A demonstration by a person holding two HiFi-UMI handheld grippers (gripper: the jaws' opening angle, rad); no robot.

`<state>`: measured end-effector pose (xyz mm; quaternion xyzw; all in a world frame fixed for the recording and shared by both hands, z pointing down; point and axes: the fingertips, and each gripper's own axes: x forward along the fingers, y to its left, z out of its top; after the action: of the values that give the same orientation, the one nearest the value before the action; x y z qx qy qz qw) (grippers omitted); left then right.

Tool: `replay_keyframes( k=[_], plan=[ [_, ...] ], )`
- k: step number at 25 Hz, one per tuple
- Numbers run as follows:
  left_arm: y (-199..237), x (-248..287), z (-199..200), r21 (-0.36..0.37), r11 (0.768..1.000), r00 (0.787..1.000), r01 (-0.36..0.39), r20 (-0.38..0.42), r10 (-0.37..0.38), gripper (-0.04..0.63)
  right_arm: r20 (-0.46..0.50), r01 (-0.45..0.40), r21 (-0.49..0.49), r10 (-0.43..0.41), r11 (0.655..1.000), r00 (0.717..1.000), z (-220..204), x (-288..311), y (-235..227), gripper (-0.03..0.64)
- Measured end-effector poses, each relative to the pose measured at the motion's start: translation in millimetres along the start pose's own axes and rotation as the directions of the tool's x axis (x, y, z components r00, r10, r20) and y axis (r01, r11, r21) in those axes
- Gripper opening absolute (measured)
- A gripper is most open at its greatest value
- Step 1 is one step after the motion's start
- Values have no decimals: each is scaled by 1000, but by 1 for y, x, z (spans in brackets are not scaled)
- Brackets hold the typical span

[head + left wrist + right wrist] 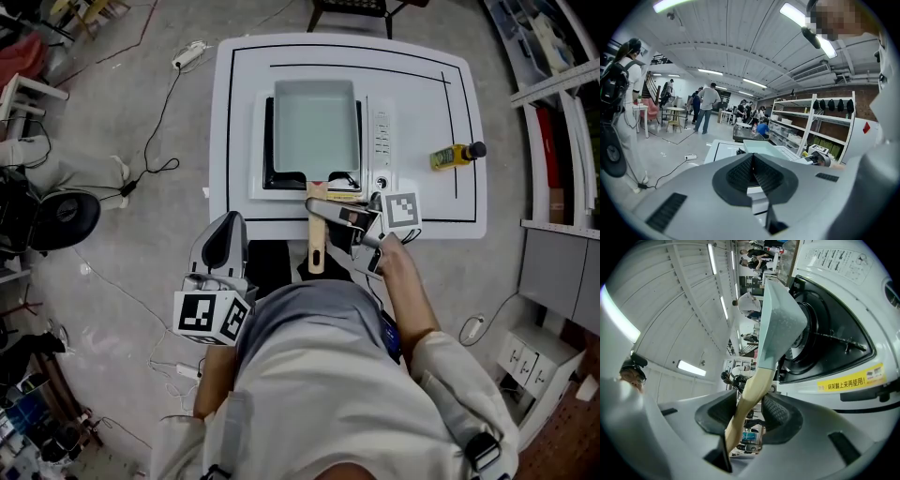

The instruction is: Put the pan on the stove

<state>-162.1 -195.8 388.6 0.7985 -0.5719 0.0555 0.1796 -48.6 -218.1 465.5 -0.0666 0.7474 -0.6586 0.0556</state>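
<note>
The right gripper (324,212) is pinching the wooden handle (316,246) of the pan (315,127), with one jaw on each side. In the right gripper view the handle runs between the two dark pads and they press on it. I think that tight hold is there so the pan cannot slip or tip. The gripper comes at the handle from the side, and that is why the pan looks turned on its edge in that view. The pan is out past the gripper's jaws, over the stove (382,141), with the black burner (820,333) close under its bottom. Holding the handle back from the pan likely keeps the gripper away from the burner. From the head view the pan looks lined up with the stove top. I cannot tell if it sits on the stove or is just above it. So the job looks almost done. The next thing is probably to make sure the pan sits flat and then let go. The left gripper (225,246) is well apart from the pan, low and close to the person's body. Its jaws are pressed together with nothing between them. It seems to have no job here, since one gripper looks like enough for this pan. A yellow bottle (455,155) lies on the table (244,112) past the right gripper's back end, well apart and not in the way.
</note>
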Motion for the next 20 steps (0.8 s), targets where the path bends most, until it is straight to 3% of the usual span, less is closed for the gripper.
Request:
replay_keyframes(
  k=[20],
  plan=[
    [3,-1,-2,-8,1000,1000,-22,-8,22,6,10,-22,20,21,1000,1000,-6,1,-11,164]
  ],
)
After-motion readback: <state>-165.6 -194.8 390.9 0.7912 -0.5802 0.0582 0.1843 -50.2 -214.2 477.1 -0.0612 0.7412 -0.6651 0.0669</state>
